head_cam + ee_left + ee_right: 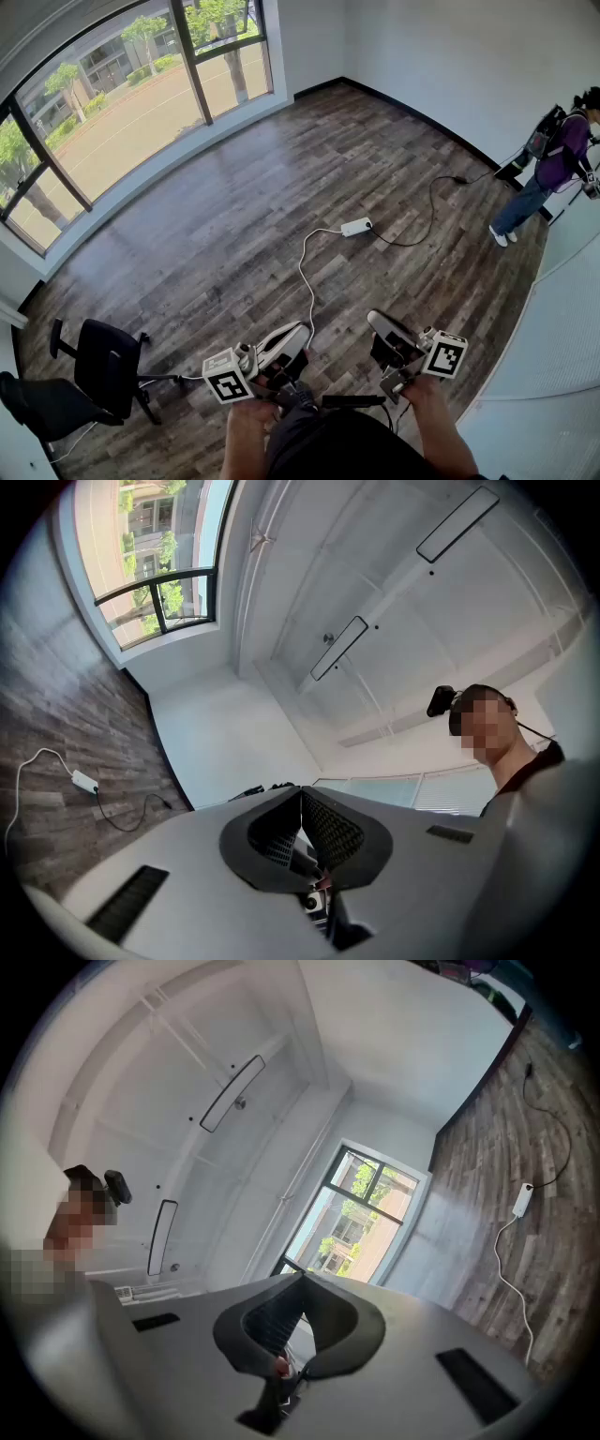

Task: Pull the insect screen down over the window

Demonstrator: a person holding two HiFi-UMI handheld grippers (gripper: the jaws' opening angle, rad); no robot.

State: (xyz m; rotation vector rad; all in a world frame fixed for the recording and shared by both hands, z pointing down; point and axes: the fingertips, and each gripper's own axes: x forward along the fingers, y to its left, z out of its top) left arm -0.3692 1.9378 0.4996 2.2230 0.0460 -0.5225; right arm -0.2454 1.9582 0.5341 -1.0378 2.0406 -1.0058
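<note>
The big curved window (141, 103) with dark frames fills the far left wall, well away from me across the wood floor. It also shows in the left gripper view as the window (155, 602), and in the right gripper view as the window (361, 1213). No insect screen can be made out on it. My left gripper (300, 330) is held close to my body with its jaws shut and nothing between them. My right gripper (375, 317) sits beside it, also shut and empty. Both point up: the left gripper (301, 794) and the right gripper (302, 1283) face the ceiling.
A black office chair (103, 366) stands at the near left. A white power strip (356, 227) with its cables lies mid-floor. A person (553, 169) stands at the far right by the wall. A pale slatted surface (562, 356) lies close on my right.
</note>
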